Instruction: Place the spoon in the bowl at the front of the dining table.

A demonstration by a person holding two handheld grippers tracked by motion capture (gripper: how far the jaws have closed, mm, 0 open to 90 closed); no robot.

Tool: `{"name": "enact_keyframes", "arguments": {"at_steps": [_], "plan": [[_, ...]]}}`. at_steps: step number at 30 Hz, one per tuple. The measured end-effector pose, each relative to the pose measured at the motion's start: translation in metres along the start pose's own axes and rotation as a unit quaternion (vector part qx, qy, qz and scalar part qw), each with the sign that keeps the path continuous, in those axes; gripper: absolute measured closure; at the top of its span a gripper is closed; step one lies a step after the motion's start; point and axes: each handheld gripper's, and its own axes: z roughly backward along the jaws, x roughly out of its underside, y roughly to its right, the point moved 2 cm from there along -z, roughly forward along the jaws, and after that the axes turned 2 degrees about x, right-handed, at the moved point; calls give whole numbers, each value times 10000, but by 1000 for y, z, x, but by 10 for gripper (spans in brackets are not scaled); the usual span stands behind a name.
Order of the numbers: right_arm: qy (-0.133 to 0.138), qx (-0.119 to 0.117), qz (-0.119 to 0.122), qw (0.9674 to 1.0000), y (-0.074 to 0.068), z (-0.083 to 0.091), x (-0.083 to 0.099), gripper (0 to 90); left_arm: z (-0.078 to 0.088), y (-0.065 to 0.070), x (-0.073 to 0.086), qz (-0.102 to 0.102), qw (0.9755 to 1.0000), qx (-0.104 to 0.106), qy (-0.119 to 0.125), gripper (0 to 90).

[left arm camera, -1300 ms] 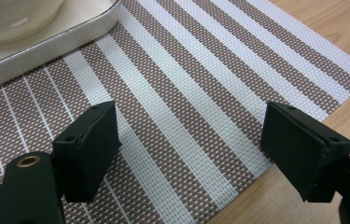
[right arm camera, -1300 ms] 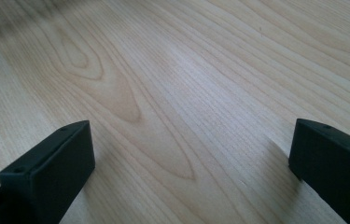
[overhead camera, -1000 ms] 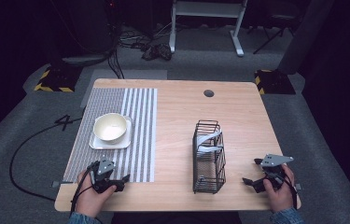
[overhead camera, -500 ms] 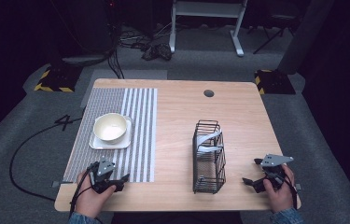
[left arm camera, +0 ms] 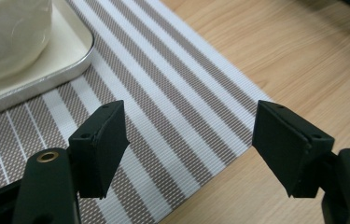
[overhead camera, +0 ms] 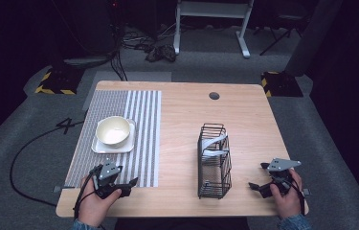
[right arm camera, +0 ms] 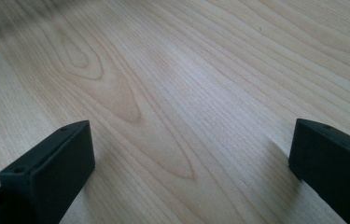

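Note:
A cream bowl (overhead camera: 113, 130) sits on a white square plate (overhead camera: 101, 147) on the striped placemat (overhead camera: 139, 120) at the table's left. The bowl (left arm camera: 9, 32) and plate (left arm camera: 46, 70) fill the top left of the left gripper view. A black wire basket (overhead camera: 214, 160) stands right of centre with pale flat pieces inside. My left gripper (overhead camera: 128, 184) rests open at the mat's near corner, its jaws wide over the mat's edge (left arm camera: 186, 140). My right gripper (overhead camera: 258, 177) rests open near the front right edge, with bare wood between its jaws (right arm camera: 186, 154).
The wooden table (overhead camera: 182, 120) has a round cable hole (overhead camera: 214, 96) at the back. Grey carpet surrounds it, with a white stand (overhead camera: 210, 19) and cables behind. A black cable (overhead camera: 28, 153) trails off left from the left gripper.

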Motion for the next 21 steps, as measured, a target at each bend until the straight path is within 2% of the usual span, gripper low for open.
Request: {"name": "enact_keyframes", "arguments": {"at_steps": [8,14,21], "plan": [[0,1,0,10000,0,0,0,2,12,9,-11,-88,9994,-92,322,265],[0,1,-1,10000,0,0,0,2,21,13,-19,-156,9978,-234,602,275],[-1,3,0,10000,0,0,0,2,29,20,-29,-213,9960,-261,828,275]]}}
